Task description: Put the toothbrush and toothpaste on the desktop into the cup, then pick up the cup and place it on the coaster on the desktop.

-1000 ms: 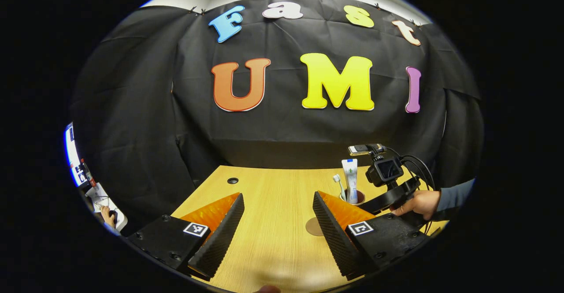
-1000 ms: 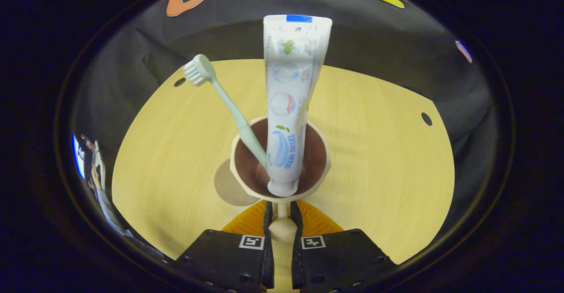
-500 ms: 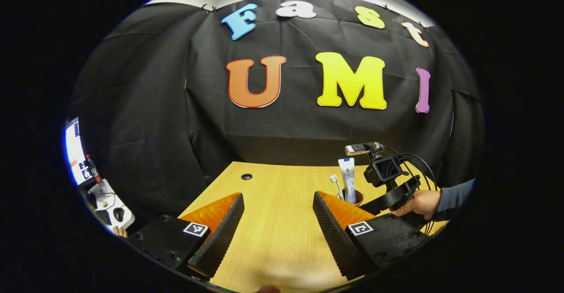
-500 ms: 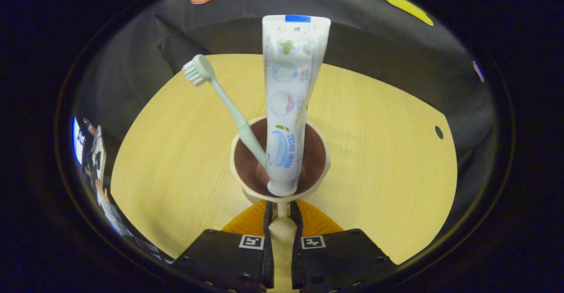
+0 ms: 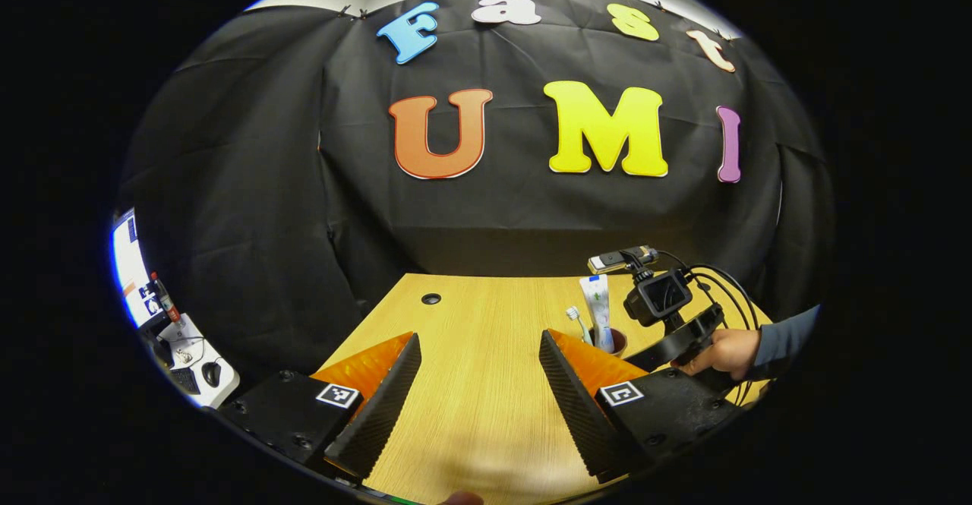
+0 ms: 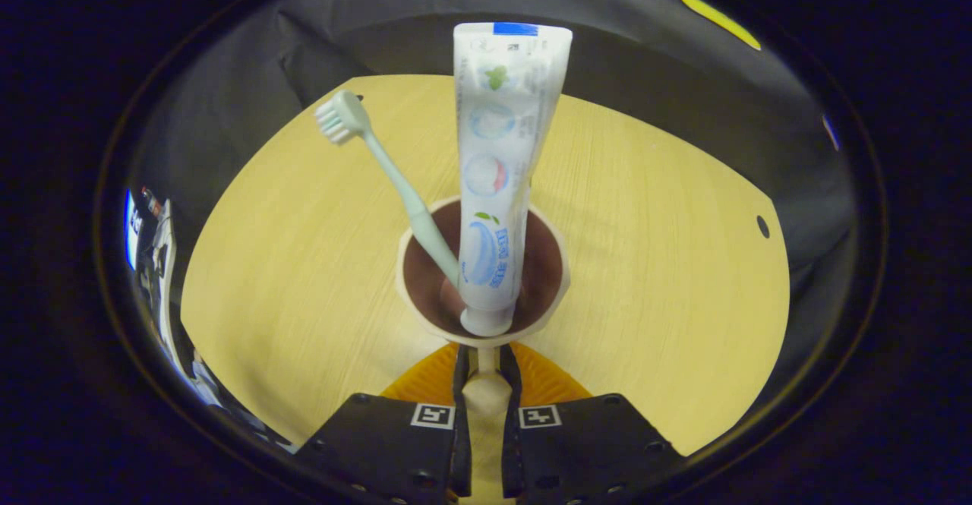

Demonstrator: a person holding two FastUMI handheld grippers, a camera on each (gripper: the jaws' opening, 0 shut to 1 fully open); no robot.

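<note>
Wood surface: one cup (one toothbrush, one toothpaste inside), handle pinched by right gripper jaws; left gripper jaws spread.

Wooden desktop: light grain, bare surface. Round cable hole near its far left corner in the left gripper view; in the right gripper view a second hole sits near the desktop's right edge.

Black cloth wall stands directly behind the desktop's far edge and wraps round its left side.

Well left of the desktop, past the cloth: a lit screen, with a white side surface below it carrying a dark computer mouse.
</note>
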